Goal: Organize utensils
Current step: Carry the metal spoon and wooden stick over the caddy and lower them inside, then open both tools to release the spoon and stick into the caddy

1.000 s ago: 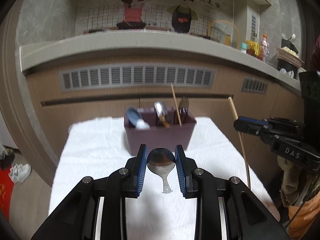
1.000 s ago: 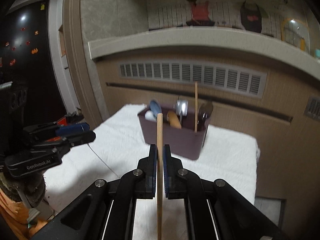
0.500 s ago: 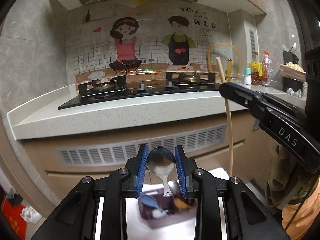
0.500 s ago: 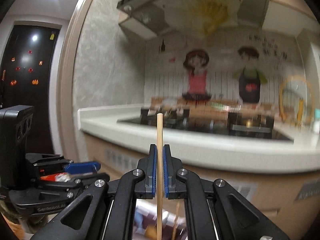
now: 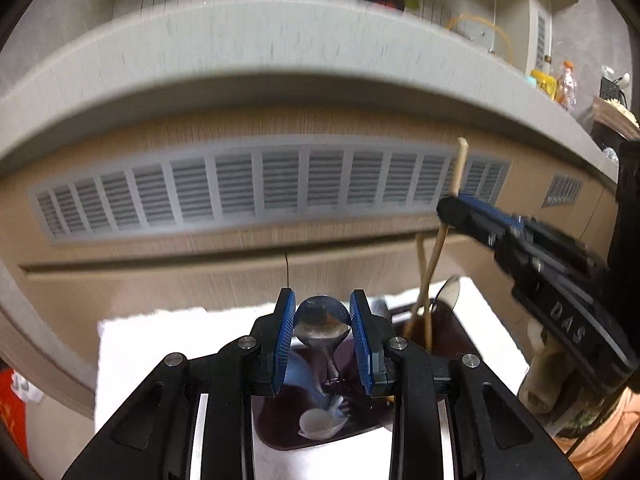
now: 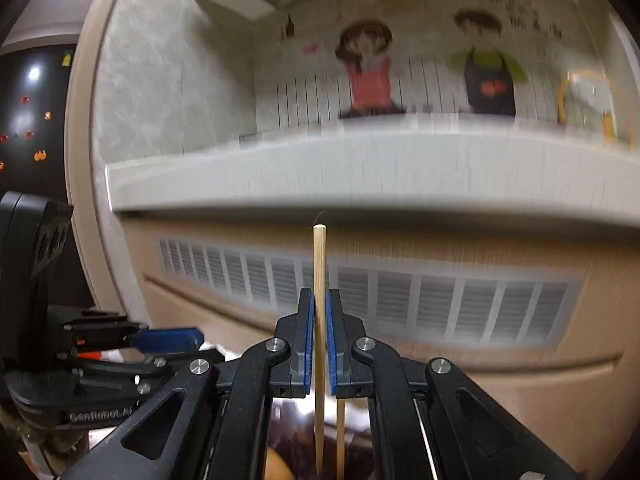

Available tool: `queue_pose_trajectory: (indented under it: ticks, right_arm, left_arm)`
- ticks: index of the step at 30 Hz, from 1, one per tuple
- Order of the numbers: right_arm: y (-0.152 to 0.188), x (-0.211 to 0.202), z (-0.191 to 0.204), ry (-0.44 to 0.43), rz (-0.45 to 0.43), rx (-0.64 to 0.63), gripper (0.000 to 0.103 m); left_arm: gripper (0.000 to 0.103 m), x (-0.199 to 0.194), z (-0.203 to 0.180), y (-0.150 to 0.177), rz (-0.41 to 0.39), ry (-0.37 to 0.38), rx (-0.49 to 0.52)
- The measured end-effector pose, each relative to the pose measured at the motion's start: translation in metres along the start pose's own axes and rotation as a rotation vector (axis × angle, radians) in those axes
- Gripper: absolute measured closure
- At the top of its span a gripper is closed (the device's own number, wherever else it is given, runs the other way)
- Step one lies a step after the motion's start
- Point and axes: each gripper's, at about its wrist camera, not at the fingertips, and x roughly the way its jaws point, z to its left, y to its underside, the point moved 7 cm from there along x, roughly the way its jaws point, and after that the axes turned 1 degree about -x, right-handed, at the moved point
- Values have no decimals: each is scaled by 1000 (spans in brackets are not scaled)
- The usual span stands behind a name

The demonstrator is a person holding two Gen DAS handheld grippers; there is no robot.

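My left gripper (image 5: 323, 310) is shut on the bowl of a metal spoon (image 5: 322, 322), handle hanging down over the dark purple utensil bin (image 5: 448, 344). The bin stands on a white cloth (image 5: 132, 344) and holds a blue-and-white spoon (image 5: 320, 424), a wooden chopstick (image 5: 421, 264) and other utensils. My right gripper (image 6: 318, 312) is shut on an upright wooden chopstick (image 6: 319, 264), its lower end down at the bin beside another chopstick (image 6: 340, 436). In the left wrist view the right gripper (image 5: 460, 210) hovers over the bin's right side. The left gripper (image 6: 168, 338) shows at the left of the right wrist view.
A grey kitchen counter (image 5: 280, 52) runs across behind the table, with a vent grille (image 5: 260, 184) in the wooden cabinet front below it. Bottles and jars (image 5: 556, 80) stand at the counter's right end. A dark doorway (image 6: 28, 120) lies to the left.
Both grippers swung up toward the stove and wall, then came back down over the bin. The spoon and chopstick stayed gripped; the bin now sits directly under both.
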Motion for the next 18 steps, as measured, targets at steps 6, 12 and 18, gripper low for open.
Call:
queue_pose_trajectory:
  ticks: [6, 12, 18]
  right_arm:
    - [56, 17, -9, -10, 129, 61, 97]
    - [77, 19, -9, -18, 196, 80, 96]
    - [85, 9, -8, 9, 252, 69, 68]
  left_arm:
    - [74, 22, 3, 27, 45, -9, -23]
    - [71, 19, 5, 39, 52, -20, -63]
    - [52, -16, 15, 30, -39, -54, -112]
